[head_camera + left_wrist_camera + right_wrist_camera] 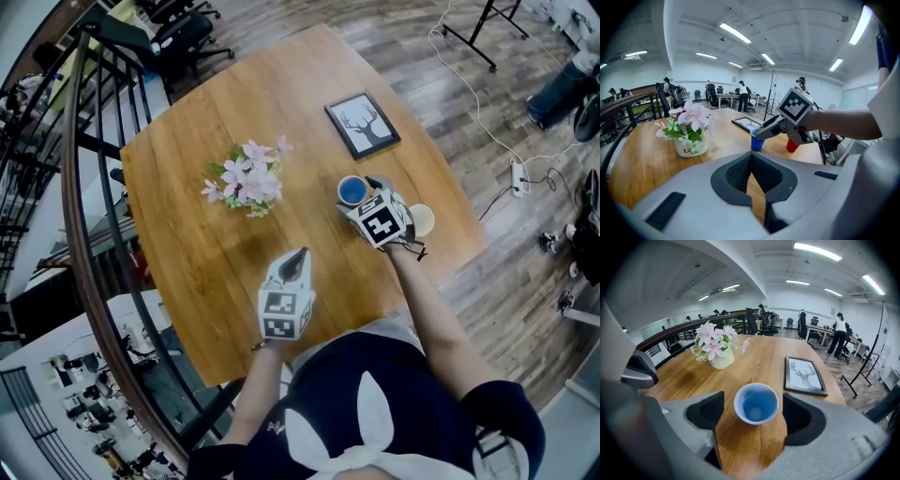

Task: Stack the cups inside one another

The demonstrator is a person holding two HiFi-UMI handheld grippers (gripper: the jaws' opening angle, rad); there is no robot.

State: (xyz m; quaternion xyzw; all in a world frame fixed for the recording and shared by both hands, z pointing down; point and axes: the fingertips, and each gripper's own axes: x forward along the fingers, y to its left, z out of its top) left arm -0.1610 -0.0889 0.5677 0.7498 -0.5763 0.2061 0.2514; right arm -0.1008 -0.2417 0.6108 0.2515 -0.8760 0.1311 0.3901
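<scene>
The round plastic cup [756, 403] is bright blue inside, with a pale, whitish rim. A second plastic cup [792, 146] is red. The wooden surface [206, 244] is honey-brown with fine grain stripes. The potted flowers [246, 178] are pink and white over green leaves, in a cream pot with dark lettering. The rectangular picture frame [363, 125] is black around a white sheet showing a black antlered deer. The left gripper [752, 171] and right gripper [754, 416] are pale grey with black pads. Their cubes are white with black square markers.
</scene>
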